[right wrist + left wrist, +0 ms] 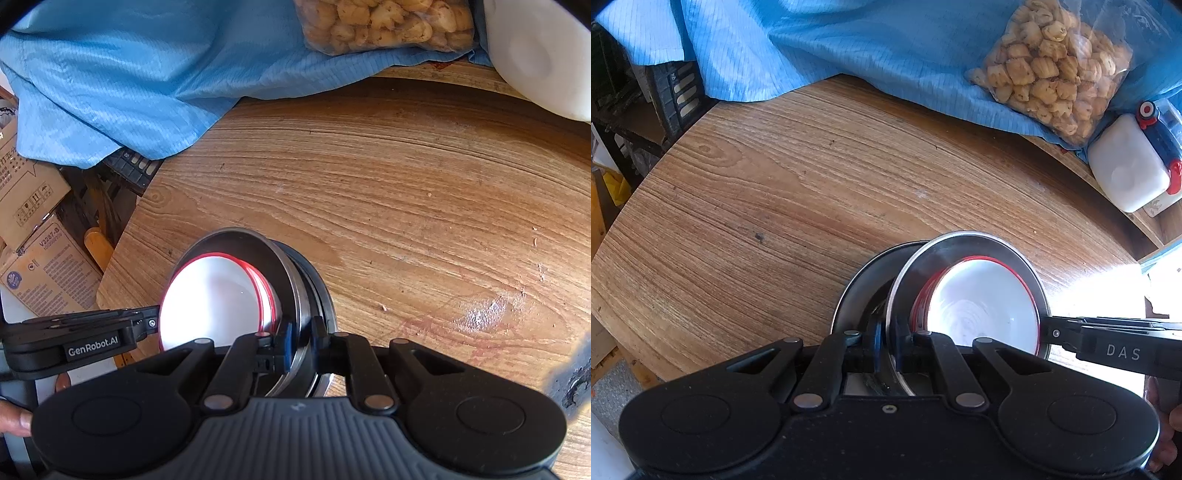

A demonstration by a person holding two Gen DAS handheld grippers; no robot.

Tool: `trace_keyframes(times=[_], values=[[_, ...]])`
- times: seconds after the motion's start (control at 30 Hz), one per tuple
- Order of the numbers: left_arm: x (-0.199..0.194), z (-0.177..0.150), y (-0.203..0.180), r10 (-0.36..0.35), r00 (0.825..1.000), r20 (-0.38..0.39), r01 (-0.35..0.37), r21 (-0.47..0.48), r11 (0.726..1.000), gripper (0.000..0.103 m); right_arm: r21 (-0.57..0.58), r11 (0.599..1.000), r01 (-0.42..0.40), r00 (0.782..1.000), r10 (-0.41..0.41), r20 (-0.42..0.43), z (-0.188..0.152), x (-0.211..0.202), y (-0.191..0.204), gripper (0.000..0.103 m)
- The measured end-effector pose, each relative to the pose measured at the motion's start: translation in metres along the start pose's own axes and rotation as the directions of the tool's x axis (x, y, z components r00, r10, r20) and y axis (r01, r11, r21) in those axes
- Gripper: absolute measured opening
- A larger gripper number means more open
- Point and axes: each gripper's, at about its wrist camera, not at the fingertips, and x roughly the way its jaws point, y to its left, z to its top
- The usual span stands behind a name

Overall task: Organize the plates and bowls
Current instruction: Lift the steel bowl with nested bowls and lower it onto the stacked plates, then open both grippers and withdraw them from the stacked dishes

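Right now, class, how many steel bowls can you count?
2: the upper steel bowl, tilted, holding the red-rimmed white dishes; the lower one beneath it on the table. More may be hidden.

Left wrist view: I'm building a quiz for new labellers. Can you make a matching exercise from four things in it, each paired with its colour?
Things:
1. cloth
2. table
3. container
4. bowl rim

Colours:
A. white
B. red
C. blue
D. wood brown

Pairs: 1-C, 2-D, 3-A, 4-B
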Motion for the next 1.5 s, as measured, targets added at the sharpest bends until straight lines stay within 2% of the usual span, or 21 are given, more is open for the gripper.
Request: trace_keyframes(times=[0.7,0.77,1.0,1.2,1.33,1.4,1.43,1.5], values=[[-0.001,-0.002,0.002,-0.003,1.0,-0.001,0.003,-0.008,1.0,0.007,0.019,1.0,-0.012,1.0,0.012,0.003,-0.001,0.001,-0.003,0.013],[-0.001,-0.003,0.002,0.002,1.0,0.001,-0.002,-0.008,1.0,0.009,0.021,1.0,-0.014,1.0,0.013,0.01,-0.001,0.0,-0.002,0.014],[-0.006,-0.005,0.006,0.038,0.999,0.018,-0.037,-0.023,0.999,0.033,0.023,1.0,-0.013,1.0,0.012,0.02,-0.003,-0.003,-0.003,0.015],[-0.007,-0.006,0.007,0.046,0.999,0.021,-0.045,-0.019,0.999,0.034,0.03,1.0,-0.006,1.0,0.005,0.029,-0.004,-0.005,-0.003,0.019],[-0.008,-0.007,0.006,0.055,0.998,0.025,-0.055,-0.01,0.998,0.037,0.036,0.999,0.007,0.999,-0.008,0.039,-0.006,-0.007,-0.003,0.026],[-0.009,-0.007,0.004,0.094,0.995,0.026,-0.094,0.004,0.996,0.052,0.039,0.999,0.017,0.999,-0.018,0.043,-0.008,-0.008,-0.004,0.03],[-0.009,-0.007,0.003,0.113,0.993,0.028,-0.113,0.01,0.993,0.057,0.042,0.999,0.023,0.999,-0.025,0.045,-0.008,-0.009,-0.004,0.033],[-0.01,-0.008,0.004,0.121,0.992,0.034,-0.121,0.012,0.993,0.058,0.047,0.998,0.032,0.998,-0.034,0.051,-0.01,-0.01,-0.004,0.036]])
